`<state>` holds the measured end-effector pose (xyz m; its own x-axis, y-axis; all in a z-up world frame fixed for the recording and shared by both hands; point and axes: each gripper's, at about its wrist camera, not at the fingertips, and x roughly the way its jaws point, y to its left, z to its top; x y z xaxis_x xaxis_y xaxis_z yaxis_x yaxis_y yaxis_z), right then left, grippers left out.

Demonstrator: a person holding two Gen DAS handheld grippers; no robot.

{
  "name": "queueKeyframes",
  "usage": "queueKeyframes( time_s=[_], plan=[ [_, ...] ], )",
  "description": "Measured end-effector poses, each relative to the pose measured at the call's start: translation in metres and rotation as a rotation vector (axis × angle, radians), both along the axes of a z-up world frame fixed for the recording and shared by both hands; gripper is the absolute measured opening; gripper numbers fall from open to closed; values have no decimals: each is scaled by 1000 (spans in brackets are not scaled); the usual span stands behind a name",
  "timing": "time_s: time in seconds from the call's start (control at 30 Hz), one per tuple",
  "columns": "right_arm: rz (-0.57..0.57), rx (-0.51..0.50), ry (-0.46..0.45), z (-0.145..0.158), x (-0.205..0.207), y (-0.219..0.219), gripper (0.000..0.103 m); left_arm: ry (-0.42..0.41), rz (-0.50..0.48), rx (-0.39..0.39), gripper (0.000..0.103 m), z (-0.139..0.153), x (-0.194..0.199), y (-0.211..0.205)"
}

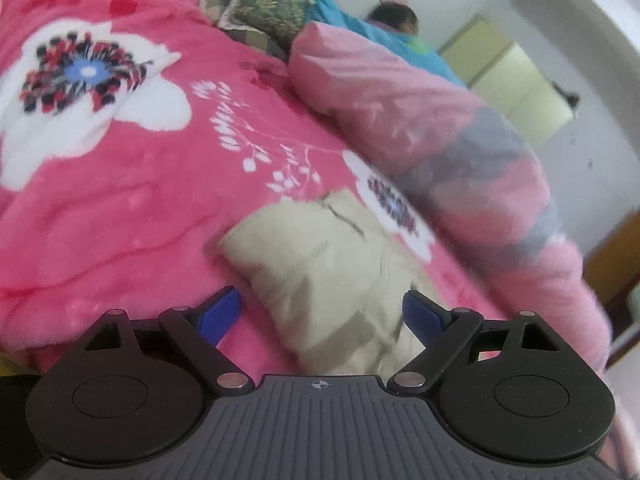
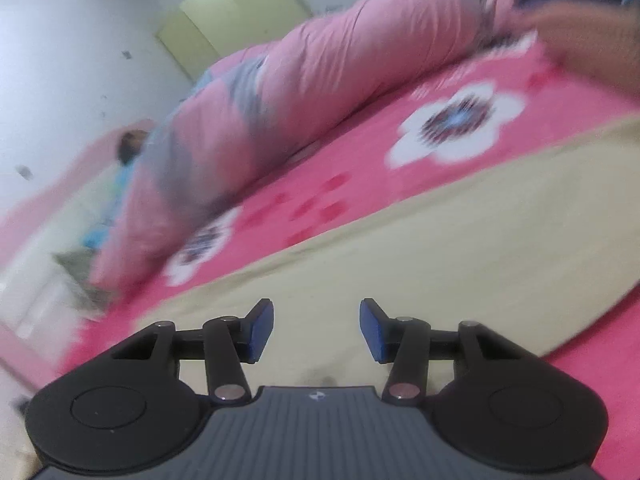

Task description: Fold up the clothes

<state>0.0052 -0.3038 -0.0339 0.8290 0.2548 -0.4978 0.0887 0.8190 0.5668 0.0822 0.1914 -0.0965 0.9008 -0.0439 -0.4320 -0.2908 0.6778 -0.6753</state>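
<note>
A beige garment [image 1: 320,272] lies bunched on the pink flowered blanket [image 1: 120,200] in the left wrist view. My left gripper [image 1: 322,312] hovers over its near end, open wide, with the cloth showing between the blue fingertips [image 1: 222,312] but untouched by them. In the right wrist view the same beige garment [image 2: 440,248] spreads flat across the blanket [image 2: 360,168]. My right gripper [image 2: 317,330] stands open just above it, its pads [image 2: 372,330] apart with nothing pinched. A blurred hand [image 2: 580,28] shows at the top right of that view.
A rolled pink and grey quilt [image 1: 440,140] runs along the far side of the bed. Beyond it a person in blue [image 1: 380,24] lies near a patterned pillow [image 1: 264,4]. A pale green cabinet [image 1: 516,80] stands against the white wall.
</note>
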Motion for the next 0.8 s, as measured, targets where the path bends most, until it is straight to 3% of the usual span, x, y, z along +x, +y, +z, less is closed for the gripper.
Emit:
queueKeyframes(
  time_s=[0.13,0.17,0.27,0.43,0.8],
  plan=[
    [-12,61,47,-7,7,11,51,-19,64,-29,75,-3,12,2],
    [-26,63,58,-8,5,11,51,-25,88,-41,58,-4,14,3],
    [-75,62,78,-10,-2,7,51,-38,170,-89,30,-9,18,9],
    [-156,44,108,-10,-16,-4,51,-64,233,-89,22,-9,24,14],
    [-198,48,129,-14,-16,-3,51,-104,344,-5,20,6,28,64]
  ],
)
